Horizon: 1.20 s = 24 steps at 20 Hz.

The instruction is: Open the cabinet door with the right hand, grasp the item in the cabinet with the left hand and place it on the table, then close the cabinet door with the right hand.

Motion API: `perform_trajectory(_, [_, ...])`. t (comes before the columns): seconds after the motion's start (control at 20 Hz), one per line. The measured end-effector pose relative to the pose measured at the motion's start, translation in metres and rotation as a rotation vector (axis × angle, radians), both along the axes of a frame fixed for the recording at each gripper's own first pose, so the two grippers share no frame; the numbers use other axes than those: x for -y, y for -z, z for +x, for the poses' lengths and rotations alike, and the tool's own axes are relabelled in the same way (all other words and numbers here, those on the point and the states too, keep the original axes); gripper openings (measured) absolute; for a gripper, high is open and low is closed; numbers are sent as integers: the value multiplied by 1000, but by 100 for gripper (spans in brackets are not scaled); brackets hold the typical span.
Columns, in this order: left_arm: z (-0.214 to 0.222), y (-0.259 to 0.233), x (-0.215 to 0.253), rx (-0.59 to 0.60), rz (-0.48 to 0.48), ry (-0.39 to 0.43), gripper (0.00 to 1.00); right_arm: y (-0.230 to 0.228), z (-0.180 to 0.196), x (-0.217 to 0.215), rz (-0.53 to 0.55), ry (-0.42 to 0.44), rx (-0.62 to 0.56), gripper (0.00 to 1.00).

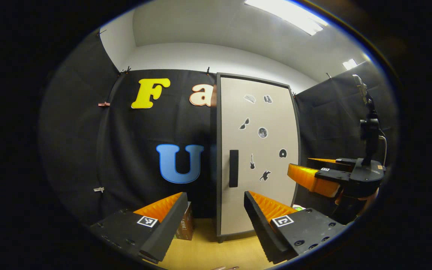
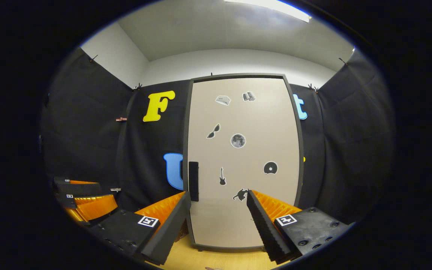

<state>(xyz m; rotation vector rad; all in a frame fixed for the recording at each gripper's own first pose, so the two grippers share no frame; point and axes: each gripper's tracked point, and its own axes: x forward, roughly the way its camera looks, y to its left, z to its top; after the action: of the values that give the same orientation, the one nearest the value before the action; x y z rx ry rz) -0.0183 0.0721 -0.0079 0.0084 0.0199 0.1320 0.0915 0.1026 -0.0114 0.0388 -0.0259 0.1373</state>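
A tall beige cabinet (image 1: 257, 150) with a dark frame stands on the wooden table, its door shut and dotted with small stickers. A black vertical handle (image 1: 233, 168) sits on the door's left side. In the left gripper view my left gripper (image 1: 214, 215) is open and empty, some way short of the door. The right gripper (image 1: 313, 176) shows there at the right, level with the door's lower half. In the right gripper view the cabinet door (image 2: 244, 161) faces me, its handle (image 2: 193, 181) just above my left finger; my right gripper (image 2: 218, 217) is open and empty. The left gripper (image 2: 88, 204) shows at lower left.
A small brown box (image 1: 186, 225) stands on the wooden table (image 1: 204, 251) left of the cabinet. Black cloth walls close the booth on the left, back and right. A black camera stand (image 1: 369, 131) rises at the right, behind the right gripper.
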Motion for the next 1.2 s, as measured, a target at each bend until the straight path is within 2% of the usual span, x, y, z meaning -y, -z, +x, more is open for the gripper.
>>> perform_trajectory(0.2, [-10, 5, -26, -9, 17, -51, 95, 0, 22, -35, 21, -45, 12, 97])
perform_trajectory(0.5, [-25, 15, -59, -34, 12, -109, 95, 12, 64, -59, 51, -40, 6, 97])
perform_trajectory(0.9, [-31, 32, -90, -74, 6, -177, 95, 45, 126, -69, 4, 36, -31, 98])
perform_trajectory(1.2, [-35, 50, -107, -125, 21, -222, 95, 65, 160, -78, -23, 74, -45, 96])
